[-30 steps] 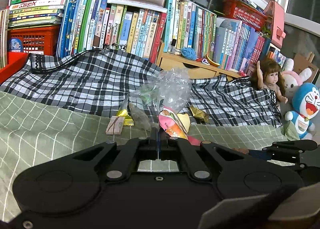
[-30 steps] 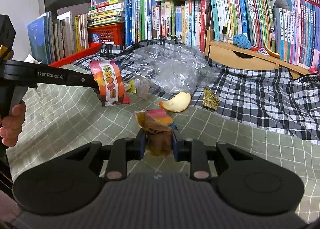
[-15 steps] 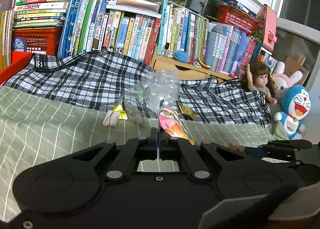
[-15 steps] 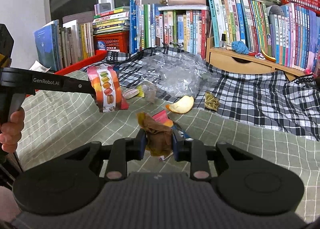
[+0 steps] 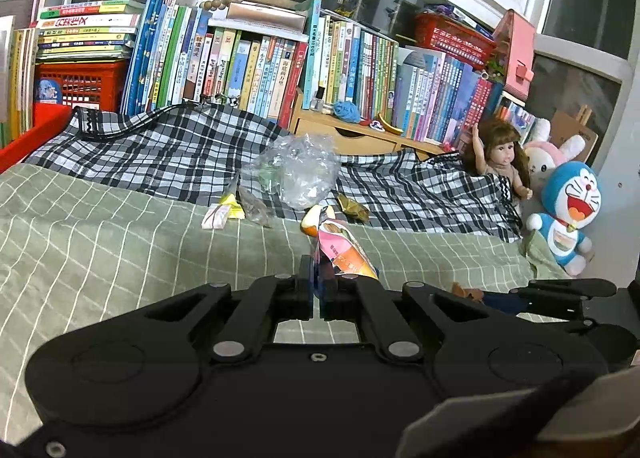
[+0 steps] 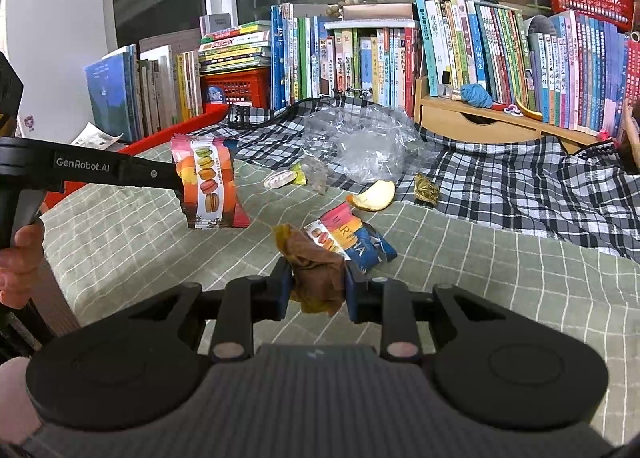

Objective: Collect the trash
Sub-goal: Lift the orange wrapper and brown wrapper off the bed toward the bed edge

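My left gripper (image 5: 319, 282) is shut on a pink-and-orange macaron snack wrapper (image 5: 342, 252), held above the green checked bed cover; in the right wrist view the same wrapper (image 6: 208, 188) hangs from its finger at the left. My right gripper (image 6: 316, 284) is shut on a crumpled brown wrapper (image 6: 314, 270). On the bed beyond lie a second macaron packet (image 6: 350, 240), an orange peel (image 6: 374, 196), a gold foil scrap (image 6: 426, 188), a small white-pink wrapper (image 6: 280, 179), a clear scrap (image 6: 316, 176) and a crumpled clear plastic bag (image 6: 368, 142).
Rows of books (image 6: 360, 58) and a red crate (image 6: 234, 86) line the back. A black-and-white plaid blanket (image 5: 160, 154) covers the far bed. A doll (image 5: 500, 166) and plush toys (image 5: 568, 214) sit at the right. A hand (image 6: 18, 258) grips the left handle.
Both grippers have drawn back from the trash pile and lifted a little, each keeping its wrapper. The second macaron packet on the bed has come into full view below the brown wrapper.
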Demonstrator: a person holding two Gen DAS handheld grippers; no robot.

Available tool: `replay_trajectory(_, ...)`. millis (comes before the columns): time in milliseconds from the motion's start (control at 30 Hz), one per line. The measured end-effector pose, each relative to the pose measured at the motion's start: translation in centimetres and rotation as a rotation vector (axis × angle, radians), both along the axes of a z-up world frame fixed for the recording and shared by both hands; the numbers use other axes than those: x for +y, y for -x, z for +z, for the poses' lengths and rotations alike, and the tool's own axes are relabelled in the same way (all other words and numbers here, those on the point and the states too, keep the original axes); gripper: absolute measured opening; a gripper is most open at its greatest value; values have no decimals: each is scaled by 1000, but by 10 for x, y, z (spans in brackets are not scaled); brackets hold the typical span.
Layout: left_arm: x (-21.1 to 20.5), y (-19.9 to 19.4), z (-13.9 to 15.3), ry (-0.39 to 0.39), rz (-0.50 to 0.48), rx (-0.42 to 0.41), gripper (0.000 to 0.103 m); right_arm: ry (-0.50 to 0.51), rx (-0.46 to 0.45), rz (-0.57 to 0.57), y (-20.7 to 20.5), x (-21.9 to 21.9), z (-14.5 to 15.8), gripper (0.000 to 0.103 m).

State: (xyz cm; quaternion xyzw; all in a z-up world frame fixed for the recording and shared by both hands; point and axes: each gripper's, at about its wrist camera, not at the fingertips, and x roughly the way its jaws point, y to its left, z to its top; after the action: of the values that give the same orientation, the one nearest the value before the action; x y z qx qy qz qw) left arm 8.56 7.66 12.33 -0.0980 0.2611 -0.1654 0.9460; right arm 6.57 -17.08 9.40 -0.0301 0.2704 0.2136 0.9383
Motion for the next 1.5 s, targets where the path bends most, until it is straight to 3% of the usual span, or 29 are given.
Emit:
replay_trajectory(333, -7, 47, 5, 0, -20, -8, 4, 20, -28, 10, 43, -4, 7, 41)
replay_trajectory(1033, -2, 134, -9, 3, -57, -3, 1, -13, -1, 70, 118, 9, -6, 39)
replay_trajectory(1500, 3, 201, -45, 12, -83, 68, 2, -42, 90, 93, 168, 15, -43, 39)
